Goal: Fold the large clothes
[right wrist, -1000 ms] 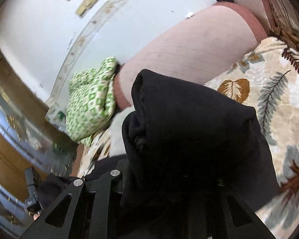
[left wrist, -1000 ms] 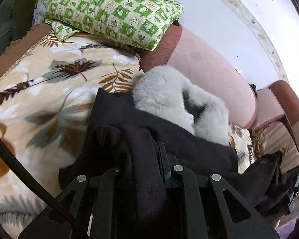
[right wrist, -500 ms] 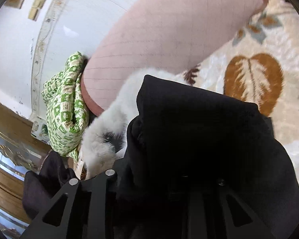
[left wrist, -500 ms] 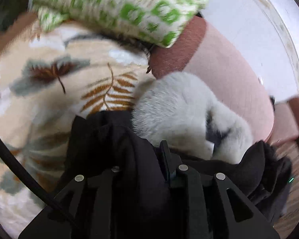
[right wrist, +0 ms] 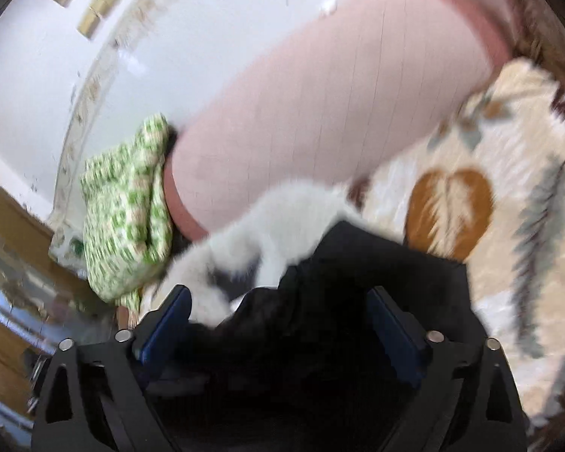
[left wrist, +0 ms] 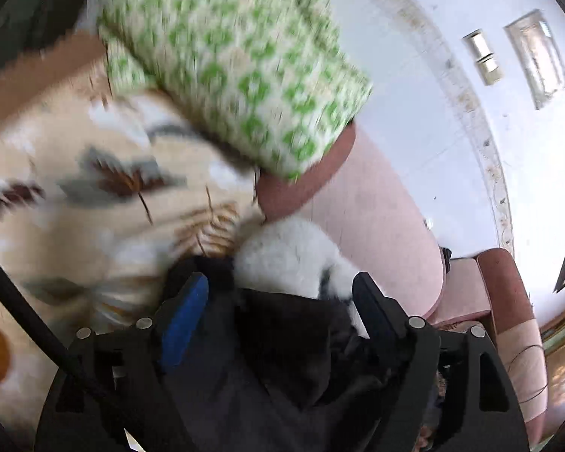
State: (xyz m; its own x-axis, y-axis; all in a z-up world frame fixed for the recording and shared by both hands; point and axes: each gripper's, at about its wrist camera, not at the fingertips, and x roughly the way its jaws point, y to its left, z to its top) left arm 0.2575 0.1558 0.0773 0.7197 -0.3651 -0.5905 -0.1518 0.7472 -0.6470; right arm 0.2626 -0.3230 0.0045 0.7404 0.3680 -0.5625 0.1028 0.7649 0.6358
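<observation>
- left gripper (left wrist: 278, 293): jaws opening, blue pads off the cloth, black garment (left wrist: 282, 346) lying loose between them
- garment sits on leaf-print sofa cover (left wrist: 75, 196), white fur trim (left wrist: 290, 256) against pink backrest (left wrist: 376, 226)
- right gripper (right wrist: 278, 309): jaws opening, garment between, not pinched

The rounded pink upholstered sofa backrest (right wrist: 320, 113) is walling off the way ahead, and the green-and-white checked cushion (left wrist: 229, 64) is blocking the corner beside it. The black garment with white fur trim (right wrist: 358, 293) is filling the nearest ground. The cream leaf-patterned blanket (right wrist: 508, 226) is lying bare, seemingly passable, though blurred.
</observation>
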